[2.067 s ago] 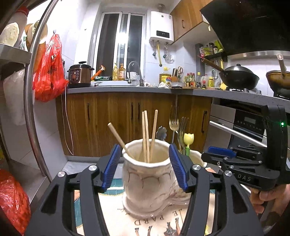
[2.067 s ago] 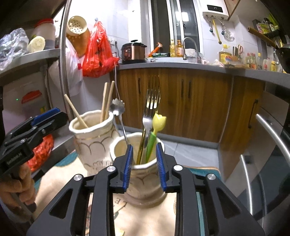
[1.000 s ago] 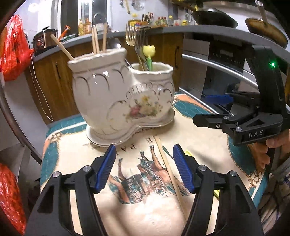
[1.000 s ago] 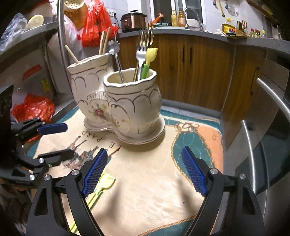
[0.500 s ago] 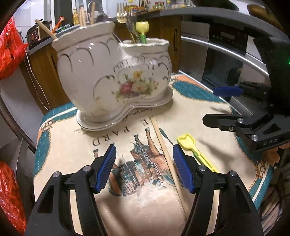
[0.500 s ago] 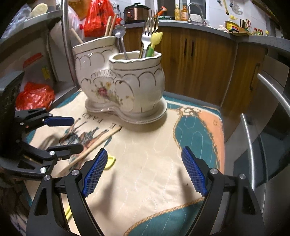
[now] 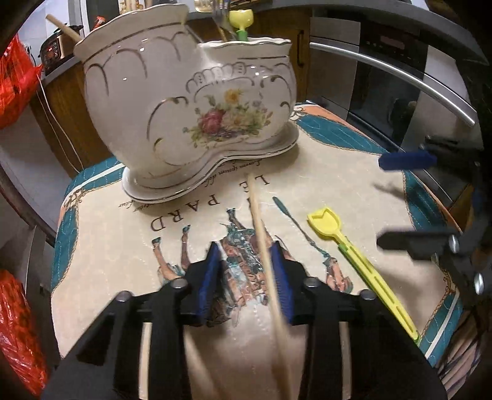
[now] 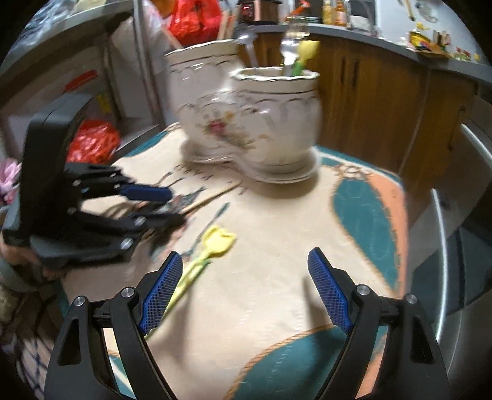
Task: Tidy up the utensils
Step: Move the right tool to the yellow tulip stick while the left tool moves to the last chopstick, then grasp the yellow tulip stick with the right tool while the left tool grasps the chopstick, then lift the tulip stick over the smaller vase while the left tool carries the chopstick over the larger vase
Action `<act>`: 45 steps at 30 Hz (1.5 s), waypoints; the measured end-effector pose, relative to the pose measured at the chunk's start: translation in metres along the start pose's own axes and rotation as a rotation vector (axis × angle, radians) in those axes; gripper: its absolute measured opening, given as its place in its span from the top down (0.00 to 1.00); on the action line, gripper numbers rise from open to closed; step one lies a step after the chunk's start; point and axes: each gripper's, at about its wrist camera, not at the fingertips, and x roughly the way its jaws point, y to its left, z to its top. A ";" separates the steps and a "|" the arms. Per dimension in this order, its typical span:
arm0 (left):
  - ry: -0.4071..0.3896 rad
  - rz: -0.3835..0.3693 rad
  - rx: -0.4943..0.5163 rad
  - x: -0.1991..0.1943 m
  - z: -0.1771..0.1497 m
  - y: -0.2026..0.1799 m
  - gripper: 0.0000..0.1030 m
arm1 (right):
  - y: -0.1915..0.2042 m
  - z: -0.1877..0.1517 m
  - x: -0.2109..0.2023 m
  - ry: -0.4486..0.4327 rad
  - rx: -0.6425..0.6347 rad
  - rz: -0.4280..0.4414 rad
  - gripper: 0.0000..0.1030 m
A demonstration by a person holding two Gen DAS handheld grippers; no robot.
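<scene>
A white ceramic two-cup utensil holder (image 7: pixel 190 101) with a flower print stands on the printed cloth; it also shows in the right wrist view (image 8: pixel 246 120). It holds chopsticks, forks and a yellow tulip-topped utensil (image 7: pixel 241 20). A loose wooden chopstick (image 7: pixel 261 234) lies on the cloth. My left gripper (image 7: pixel 246 270) is low over it, jaws partly closed, the chopstick against the right pad (image 7: pixel 280 277). A yellow and green utensil (image 7: pixel 347 246) lies to its right, also in the right wrist view (image 8: pixel 212 246). My right gripper (image 8: pixel 243 289) is open and empty just right of it.
The cloth (image 7: pixel 353 172) covers a small table with its edges close on all sides. An oven with a steel handle (image 7: pixel 399 74) stands to the right. Wooden cabinets (image 8: pixel 384 101) are behind. A red bag (image 8: pixel 92 141) sits on a low shelf at the left.
My left gripper has dropped to the cloth and narrowed its jaws around the loose chopstick. My right gripper has moved left toward the yellow and green utensil, still open.
</scene>
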 end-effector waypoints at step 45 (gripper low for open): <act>0.080 0.007 0.066 -0.004 -0.003 0.019 0.85 | 0.020 0.027 0.043 0.387 -0.324 -0.011 0.90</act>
